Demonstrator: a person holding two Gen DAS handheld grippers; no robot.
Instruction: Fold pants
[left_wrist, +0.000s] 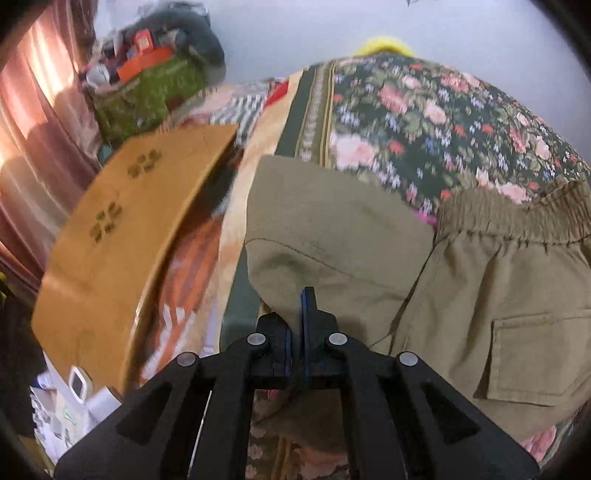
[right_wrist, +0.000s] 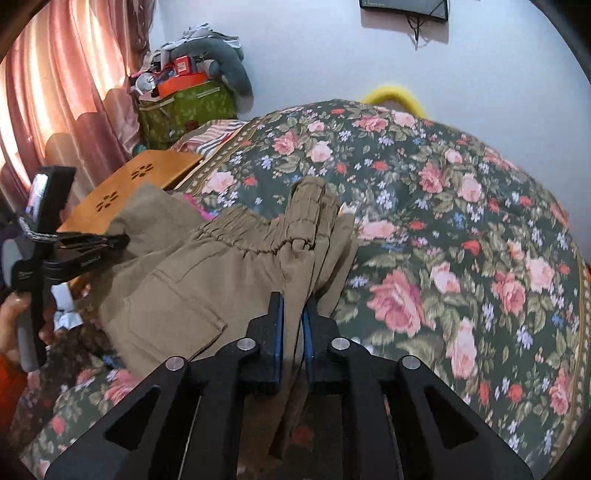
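Note:
Khaki pants (left_wrist: 369, 236) with an elastic waistband (left_wrist: 517, 218) and a patch pocket lie on a floral bedspread (left_wrist: 424, 110). My left gripper (left_wrist: 297, 306) is shut on a fold of the pants cloth near their left edge. In the right wrist view the pants (right_wrist: 207, 273) are bunched, with the waistband (right_wrist: 258, 232) raised. My right gripper (right_wrist: 293, 306) is shut on the pants at the waistband's right end. The left gripper (right_wrist: 122, 240) shows at the left of that view, held by a hand, its tips on the pants.
A wooden lap table (left_wrist: 122, 229) stands left of the pants at the bed's edge. A green bag (right_wrist: 184, 110) piled with items and a grey plush sit at the back left by pink curtains (right_wrist: 55, 92). A yellow object (right_wrist: 395, 94) lies behind the bed.

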